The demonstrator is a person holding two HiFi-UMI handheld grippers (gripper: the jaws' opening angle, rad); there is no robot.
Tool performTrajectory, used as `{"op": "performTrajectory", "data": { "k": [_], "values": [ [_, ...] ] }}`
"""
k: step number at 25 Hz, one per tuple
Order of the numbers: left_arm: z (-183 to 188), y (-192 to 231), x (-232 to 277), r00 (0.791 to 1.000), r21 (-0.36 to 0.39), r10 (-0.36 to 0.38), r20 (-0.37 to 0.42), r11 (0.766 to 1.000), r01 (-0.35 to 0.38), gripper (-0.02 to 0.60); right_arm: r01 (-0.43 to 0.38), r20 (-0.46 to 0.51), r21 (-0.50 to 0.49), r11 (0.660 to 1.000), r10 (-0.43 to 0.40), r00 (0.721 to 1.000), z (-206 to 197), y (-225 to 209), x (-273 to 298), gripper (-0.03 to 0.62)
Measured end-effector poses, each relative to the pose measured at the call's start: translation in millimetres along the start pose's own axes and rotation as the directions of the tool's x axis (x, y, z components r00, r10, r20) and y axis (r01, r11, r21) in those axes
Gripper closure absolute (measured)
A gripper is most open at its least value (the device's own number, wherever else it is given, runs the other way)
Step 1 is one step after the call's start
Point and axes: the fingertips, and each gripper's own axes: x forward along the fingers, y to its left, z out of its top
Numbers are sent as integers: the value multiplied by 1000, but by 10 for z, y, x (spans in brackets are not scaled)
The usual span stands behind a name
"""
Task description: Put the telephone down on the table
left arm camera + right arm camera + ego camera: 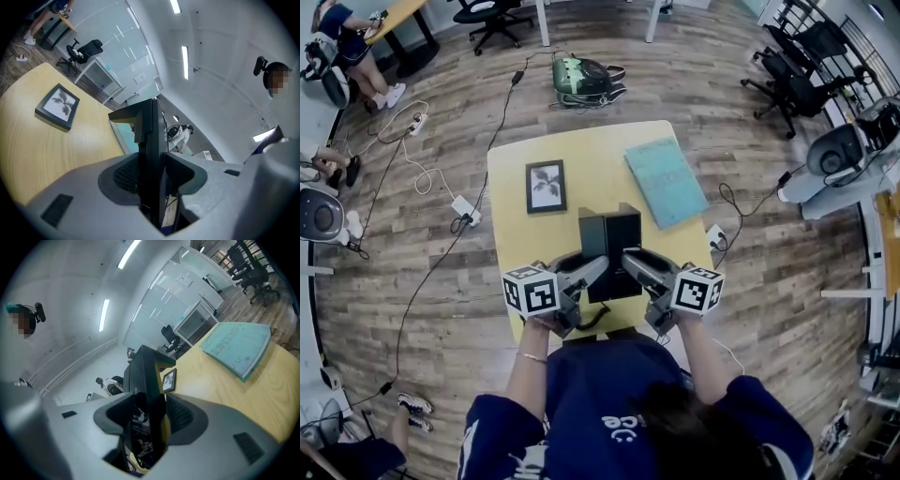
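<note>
The black telephone (609, 246) is held between both grippers over the near part of the yellow table (511, 169). My left gripper (598, 270) is shut on its left edge and my right gripper (628, 261) on its right edge. In the left gripper view the telephone (151, 140) shows edge-on, pinched between the grey pads of the left gripper (152, 171). The right gripper view shows the same: the telephone (144, 373) is clamped in the right gripper (147, 416). The phone is tilted up, and I cannot tell whether its base touches the table. A black cord (592, 323) hangs below it.
A framed picture (546, 186) lies on the table left of centre, and a teal book (666, 181) lies at the right. A green bag (583, 79) sits on the floor beyond the table. Office chairs and cables surround it.
</note>
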Motion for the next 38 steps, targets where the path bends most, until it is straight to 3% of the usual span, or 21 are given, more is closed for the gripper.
{"op": "performTrajectory", "data": {
  "k": [26,38],
  "values": [
    [352,696,383,999,-76,52,-16,996,-53,406,7,-96,98,995,3,995,312,-602,564,376],
    [326,977,550,997,-119,73,-38,990,-77,405,40,-115,146,988,-24,993,312,-885,673,376]
  ]
}}
